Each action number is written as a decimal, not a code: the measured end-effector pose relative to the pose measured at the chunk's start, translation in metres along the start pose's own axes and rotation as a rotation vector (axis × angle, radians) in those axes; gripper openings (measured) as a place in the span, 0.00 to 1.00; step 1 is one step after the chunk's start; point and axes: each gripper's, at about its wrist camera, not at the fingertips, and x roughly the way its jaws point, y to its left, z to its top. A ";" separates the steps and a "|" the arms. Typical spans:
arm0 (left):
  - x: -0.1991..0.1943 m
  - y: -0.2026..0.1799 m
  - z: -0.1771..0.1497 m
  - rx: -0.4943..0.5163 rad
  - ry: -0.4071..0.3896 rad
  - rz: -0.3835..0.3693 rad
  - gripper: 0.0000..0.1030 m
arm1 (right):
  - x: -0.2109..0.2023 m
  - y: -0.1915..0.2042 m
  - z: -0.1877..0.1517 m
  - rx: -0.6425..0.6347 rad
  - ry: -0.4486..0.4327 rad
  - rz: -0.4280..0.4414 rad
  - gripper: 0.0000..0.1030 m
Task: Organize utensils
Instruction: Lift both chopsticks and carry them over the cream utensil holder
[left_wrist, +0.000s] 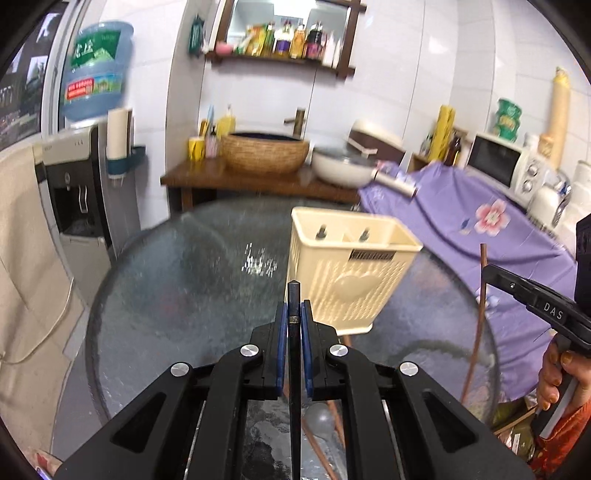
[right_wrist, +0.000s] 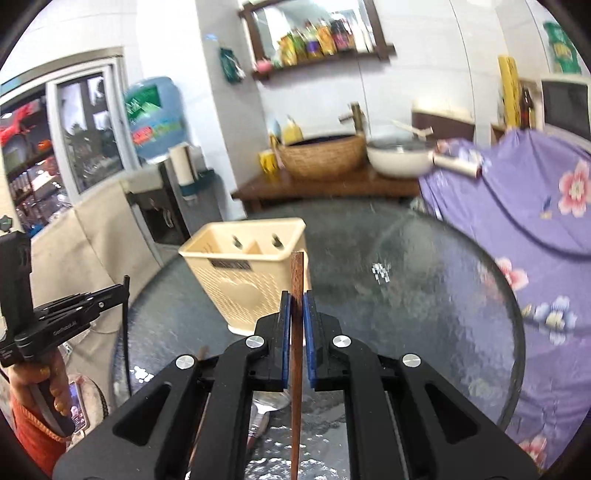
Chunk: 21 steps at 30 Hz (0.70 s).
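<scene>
A cream plastic utensil holder (left_wrist: 351, 266) with two compartments stands on the round glass table (left_wrist: 177, 295); it also shows in the right wrist view (right_wrist: 251, 273). My left gripper (left_wrist: 294, 314) is shut on a black chopstick (left_wrist: 294, 295), held upright above the table, just left of the holder. My right gripper (right_wrist: 296, 306) is shut on a brown wooden chopstick (right_wrist: 297, 273), held upright to the right of the holder. The right gripper (left_wrist: 491, 271) with its brown chopstick (left_wrist: 480, 302) shows in the left wrist view. More utensils (left_wrist: 321, 421) lie on the table beneath the grippers, partly hidden.
A purple flowered cloth (left_wrist: 480, 218) covers a counter to the right of the table. A wooden stand (left_wrist: 258, 181) behind holds a woven basin (left_wrist: 264, 151) and a white pan (left_wrist: 347, 166). A water dispenser (left_wrist: 77, 177) stands at the left.
</scene>
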 end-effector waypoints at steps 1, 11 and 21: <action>-0.005 -0.001 0.000 -0.001 -0.008 -0.004 0.07 | -0.008 0.003 0.002 -0.011 -0.015 0.010 0.07; -0.034 -0.008 0.013 0.035 -0.079 -0.016 0.07 | -0.027 0.020 0.009 -0.065 -0.031 0.055 0.07; -0.045 -0.007 0.026 0.055 -0.113 -0.009 0.07 | -0.036 0.028 0.024 -0.099 -0.055 0.068 0.07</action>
